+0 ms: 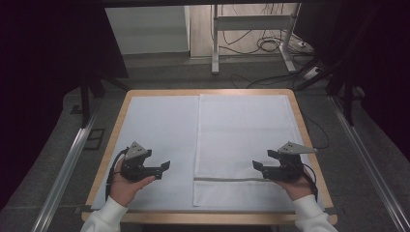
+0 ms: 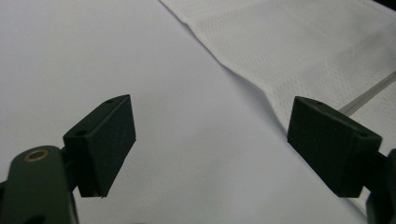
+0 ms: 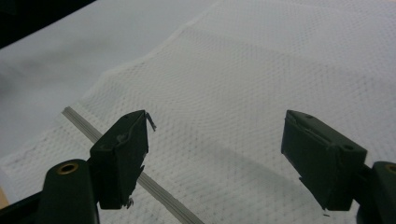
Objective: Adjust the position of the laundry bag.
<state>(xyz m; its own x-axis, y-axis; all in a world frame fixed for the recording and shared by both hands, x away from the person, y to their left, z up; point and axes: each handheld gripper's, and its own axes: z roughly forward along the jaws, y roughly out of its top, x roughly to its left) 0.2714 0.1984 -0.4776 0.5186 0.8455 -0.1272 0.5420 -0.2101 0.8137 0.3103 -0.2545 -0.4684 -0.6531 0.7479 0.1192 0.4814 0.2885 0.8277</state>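
Sleeves: white cuffs enter at the near edge of the counter, one hand behind each claw.
Left claw: held over the smooth white sheet, just beside the mesh cloth's left edge; jaws wide apart, nothing between them.
Right claw: held over the near right part of the mesh cloth; jaws wide apart, nothing gripped.
Mesh cloth: lies flat on the right half of the counter, on top of the sheet, with a grey strip running across near its front edge.
Risk, double pinch: the cloth lies directly on the sheet, so a claw closing low probably catches both layers and drags the sheet along.
Risk, missed edge: the left claw stands beside the cloth, not over it; closing there likely takes only sheet.
Risk, uneven lift: one claw gripping before the other would probably skew or wrinkle the cloth.
Far end: the cloth's far edge reaches the counter's back rim, where a pull could slide it off.
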